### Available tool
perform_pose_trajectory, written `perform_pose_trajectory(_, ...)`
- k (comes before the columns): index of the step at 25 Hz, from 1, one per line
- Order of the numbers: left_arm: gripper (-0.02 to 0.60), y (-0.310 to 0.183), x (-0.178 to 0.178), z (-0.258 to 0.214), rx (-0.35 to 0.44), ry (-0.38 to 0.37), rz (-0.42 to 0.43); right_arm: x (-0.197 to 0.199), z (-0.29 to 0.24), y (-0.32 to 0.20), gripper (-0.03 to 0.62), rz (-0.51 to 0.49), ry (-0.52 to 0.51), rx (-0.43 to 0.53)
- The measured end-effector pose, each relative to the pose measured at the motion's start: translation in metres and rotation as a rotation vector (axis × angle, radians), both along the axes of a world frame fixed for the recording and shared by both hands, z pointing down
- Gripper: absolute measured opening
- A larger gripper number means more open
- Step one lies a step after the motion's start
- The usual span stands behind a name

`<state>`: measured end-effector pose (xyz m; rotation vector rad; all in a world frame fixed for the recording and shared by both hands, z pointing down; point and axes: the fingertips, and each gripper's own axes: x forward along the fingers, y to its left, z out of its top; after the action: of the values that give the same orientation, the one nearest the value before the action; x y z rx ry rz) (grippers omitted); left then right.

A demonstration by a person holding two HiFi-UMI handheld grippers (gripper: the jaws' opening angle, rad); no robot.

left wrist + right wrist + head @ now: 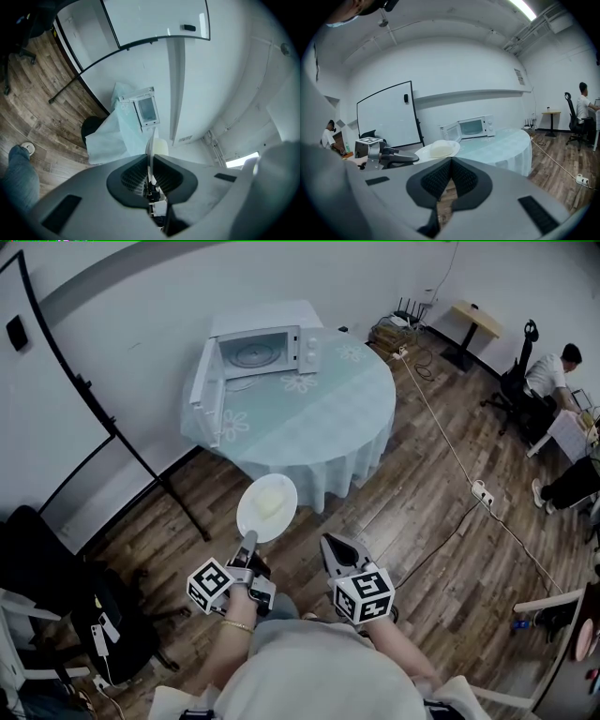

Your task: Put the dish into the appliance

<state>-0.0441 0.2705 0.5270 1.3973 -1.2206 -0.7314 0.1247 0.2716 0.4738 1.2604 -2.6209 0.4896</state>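
Observation:
A white microwave (258, 351) stands on the round table (328, 418) with its door (204, 381) swung open to the left. My left gripper (249, 538) is shut on the near rim of a white dish (267, 505) that carries a pale lump of food, held above the floor short of the table. In the left gripper view the dish (151, 143) shows edge-on between the jaws, with the microwave (146, 110) beyond. My right gripper (330, 545) is beside it, shut and holding nothing. The right gripper view shows the dish (438, 149), the left gripper (389, 158) and the microwave (473, 126).
A whiteboard on a black stand (94, 399) stands to the left of the table. A black chair (56, 568) is at my left. A cable with a power strip (481, 493) runs over the wooden floor on the right. A person (553, 371) sits at the far right.

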Motion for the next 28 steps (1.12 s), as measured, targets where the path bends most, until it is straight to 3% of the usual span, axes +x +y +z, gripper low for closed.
perform_pose_trajectory(15,0.035,-0.042,0.015,0.008,0.009,-0.005,-0.012,0.014,0.013,-0.03,0.005,-0.02,0.001,-0.015)
perform_pose_trajectory(28,0.035,-0.142,-0.005,0.019,-0.012,-0.008,-0.014,-0.005,0.023,-0.133,0.005,-0.022,0.016,-0.027)
